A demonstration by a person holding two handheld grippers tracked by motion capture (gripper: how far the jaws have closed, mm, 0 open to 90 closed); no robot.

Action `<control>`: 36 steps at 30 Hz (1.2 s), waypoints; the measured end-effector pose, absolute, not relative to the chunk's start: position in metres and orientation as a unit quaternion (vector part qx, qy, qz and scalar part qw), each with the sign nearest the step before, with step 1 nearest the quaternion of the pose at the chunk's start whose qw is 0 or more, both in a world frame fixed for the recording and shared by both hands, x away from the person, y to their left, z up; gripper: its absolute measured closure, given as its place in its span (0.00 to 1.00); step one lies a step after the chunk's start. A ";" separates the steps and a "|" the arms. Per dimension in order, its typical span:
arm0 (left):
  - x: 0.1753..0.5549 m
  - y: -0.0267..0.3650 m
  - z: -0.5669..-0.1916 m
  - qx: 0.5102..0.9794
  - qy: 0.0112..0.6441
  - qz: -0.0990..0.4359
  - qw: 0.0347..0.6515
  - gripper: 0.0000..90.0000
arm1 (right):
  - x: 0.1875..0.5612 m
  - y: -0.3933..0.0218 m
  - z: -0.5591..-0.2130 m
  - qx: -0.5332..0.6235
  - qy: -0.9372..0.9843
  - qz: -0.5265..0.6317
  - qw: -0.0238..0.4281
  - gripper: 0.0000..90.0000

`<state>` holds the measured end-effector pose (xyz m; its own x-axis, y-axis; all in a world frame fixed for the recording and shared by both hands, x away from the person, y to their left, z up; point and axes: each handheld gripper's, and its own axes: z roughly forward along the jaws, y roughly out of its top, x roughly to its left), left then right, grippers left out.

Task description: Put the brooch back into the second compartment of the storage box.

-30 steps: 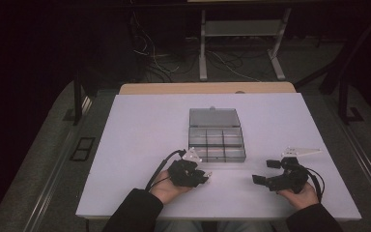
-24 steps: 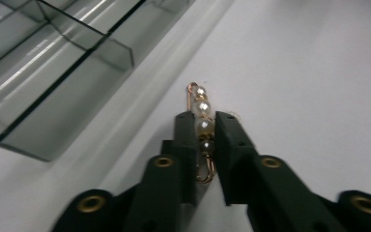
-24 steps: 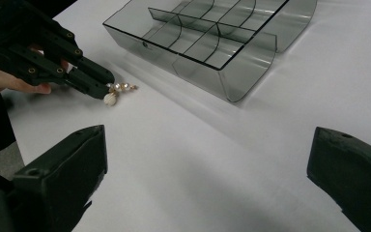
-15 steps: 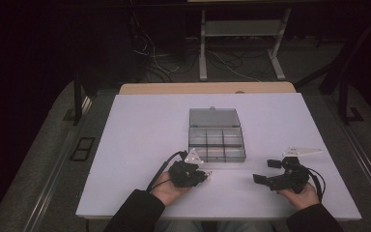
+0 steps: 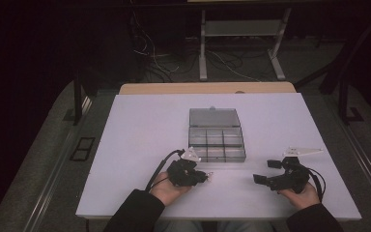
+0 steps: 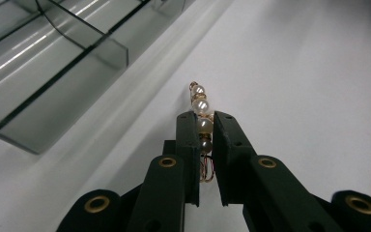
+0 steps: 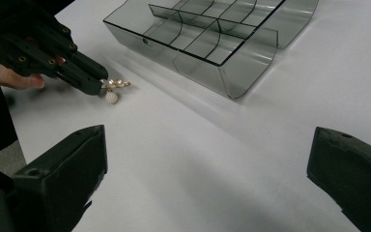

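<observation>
Pickup done: left tool (image 6: 204, 126) clenched on the pearl-and-gold trinket (image 6: 200, 104), held just above the white tabletop (image 5: 140, 130) near the clear compartment box (image 5: 216, 144), not yet over it. Still to do: carry across, drop into a compartment. Right tool (image 7: 207, 159) released, gripping nothing. Compared with a second ago, left jaws just closed onto the trinket; hands unmoved

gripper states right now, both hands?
Left gripper: shut on the pearl jewellery piece, just above the white table.
Right gripper: open, nothing between its jaws.
</observation>
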<state>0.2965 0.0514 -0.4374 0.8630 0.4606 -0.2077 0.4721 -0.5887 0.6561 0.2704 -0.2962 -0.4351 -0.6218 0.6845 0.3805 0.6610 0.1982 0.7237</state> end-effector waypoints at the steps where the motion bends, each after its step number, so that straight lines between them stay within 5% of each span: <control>1: 0.296 0.052 -0.436 0.888 0.265 -0.008 0.375 0.89 | 0.270 -0.296 -0.435 0.435 0.774 0.460 0.013 0.01; 36: 0.314 0.066 -0.388 0.851 0.268 0.011 0.451 0.89 | 0.271 -0.298 -0.437 0.438 0.771 0.462 0.011 0.00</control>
<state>0.3135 0.0656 -0.3883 0.8558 0.4668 -0.2231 0.4469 -0.4497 0.7733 0.2706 -0.2983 -0.4366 -0.6163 0.6854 0.3878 0.6652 0.1895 0.7222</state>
